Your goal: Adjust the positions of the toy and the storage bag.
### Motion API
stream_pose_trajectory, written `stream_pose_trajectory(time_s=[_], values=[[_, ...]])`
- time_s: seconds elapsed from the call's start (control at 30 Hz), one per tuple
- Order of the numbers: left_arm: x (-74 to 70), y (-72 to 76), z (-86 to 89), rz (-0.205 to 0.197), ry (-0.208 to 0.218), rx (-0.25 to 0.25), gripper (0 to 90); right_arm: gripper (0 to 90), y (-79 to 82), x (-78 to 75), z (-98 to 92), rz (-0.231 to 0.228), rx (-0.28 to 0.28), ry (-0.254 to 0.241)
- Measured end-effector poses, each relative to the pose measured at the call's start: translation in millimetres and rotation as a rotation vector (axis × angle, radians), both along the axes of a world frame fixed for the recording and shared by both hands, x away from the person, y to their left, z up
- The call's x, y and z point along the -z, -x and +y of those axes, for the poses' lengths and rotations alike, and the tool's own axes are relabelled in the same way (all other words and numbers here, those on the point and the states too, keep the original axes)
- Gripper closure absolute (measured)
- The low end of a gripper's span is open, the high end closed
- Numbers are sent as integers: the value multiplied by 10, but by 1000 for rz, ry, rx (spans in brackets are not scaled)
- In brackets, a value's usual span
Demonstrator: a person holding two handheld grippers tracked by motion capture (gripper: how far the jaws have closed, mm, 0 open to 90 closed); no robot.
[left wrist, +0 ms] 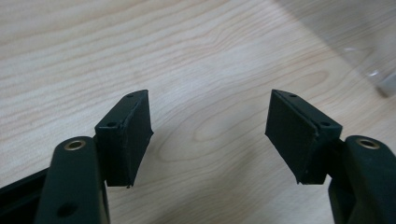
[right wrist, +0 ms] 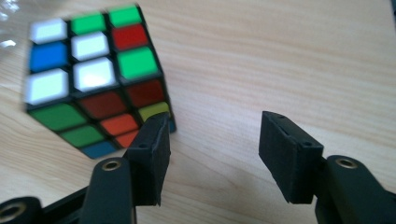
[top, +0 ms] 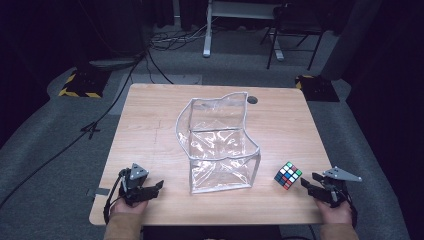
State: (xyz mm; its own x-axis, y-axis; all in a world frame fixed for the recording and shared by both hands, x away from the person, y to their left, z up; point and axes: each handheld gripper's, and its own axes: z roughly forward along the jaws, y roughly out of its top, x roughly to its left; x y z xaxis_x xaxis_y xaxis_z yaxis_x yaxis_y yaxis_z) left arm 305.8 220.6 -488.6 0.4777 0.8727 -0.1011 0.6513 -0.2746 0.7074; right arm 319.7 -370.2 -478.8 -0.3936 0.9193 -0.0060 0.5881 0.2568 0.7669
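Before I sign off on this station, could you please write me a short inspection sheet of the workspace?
Surface: wooden table, bare around the items.
Job's things: puzzle cube near the right edge; clear plastic bag standing open at the centre.
Clutter: nothing seen.
Grippers: left gripper open over bare wood; right gripper open, cube just beyond its jaws, not between them.
Cables: black cables on the floor at far left.
Surroundings: dark room, grey carpet, chair behind.

The left gripper [left wrist: 210, 128] hung over a pale wooden tabletop [left wrist: 187, 46], its two black jaws parted with only bare wood grain between them. Beyond the right jaw, toward the upper right, lay the white-trimmed corner of a clear plastic bag [left wrist: 380, 77].
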Motion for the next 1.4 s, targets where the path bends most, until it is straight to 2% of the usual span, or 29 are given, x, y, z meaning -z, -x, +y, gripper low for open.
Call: stream_pose_trajectory(time_s=[0.1, 0.13, 0.2, 0.23, 0.33, 0.47, 0.5, 0.53, 0.7, 0.73, 0.77, 0.8, 0.9, 0.93, 1.0, 1.07, 1.1, 1.13, 1.2, 1.3, 1.4], values=[[-55, 41, -31, -21, 1, 7, 339, 448, 36, -87, 24, -18, -8, -6], [-91, 67, -53, -26, 10, 17, 343, 451, 66, -180, 64, -30, -24, -24], [-145, 108, -90, -37, 12, 40, 346, 453, 76, -210, 85, -33, -32, -30], [-167, 120, -105, -41, 13, 51, 359, 457, 100, -287, 157, -43, -54, -46], [-246, 167, -198, -64, 34, 98, 380, 468, 114, -380, 292, -43, -107, -64], [-298, 176, -274, -72, 59, 137, 405, 486, 100, -462, 513, -38, -181, -51], [-298, 176, -274, -72, 59, 137, 409, 486, 100, -462, 513, -38, -181, -51], [-316, 173, -303, -75, 64, 159, 414, 496, 78, -487, 619, -32, -219, -47], [-338, 143, -416, -77, 101, 202, 426, 518, -26, -494, 865, -4, -281, -45], [-342, 130, -438, -78, 97, 230, 431, 523, -45, -496, 916, 0, -294, -46], [-342, 130, -438, -78, 97, 230, 443, 530, -64, -496, 966, 0, -311, -40], [-341, 118, -500, -74, 95, 264, 458, 540, -79, -498, 1022, 3, -323, -40], [-338, 96, -583, -62, 105, 318, 525, 581, -129, -477, 1180, 24, -368, -32], [-341, 95, -603, -68, 95, 326, 562, 597, -142, -464, 1232, 30, -379, -30], [-343, 95, -635, -64, 101, 337, 614, 632, -166, -436, 1312, 36, -401, -11], [-344, 93, -656, -66, 94, 346, 661, 661, -184, -415, 1368, 50, -413, -12], [-343, 102, -671, -62, 103, 348, 678, 670, -193, -406, 1388, 53, -419, -16], [-349, 104, -676, -78, 84, 360, 700, 691, -194, -400, 1403, 58, -422, -19], [-352, 132, -708, -76, 85, 355, 746, 768, -196, -395, 1423, 66, -432, -16], [-364, 154, -729, -93, 77, 369, 748, 813, -204, -389, 1439, 71, -437, -19], [-367, 184, -742, -91, 98, 372, 667, 854, -212, -385, 1435, 82, -431, -29]])
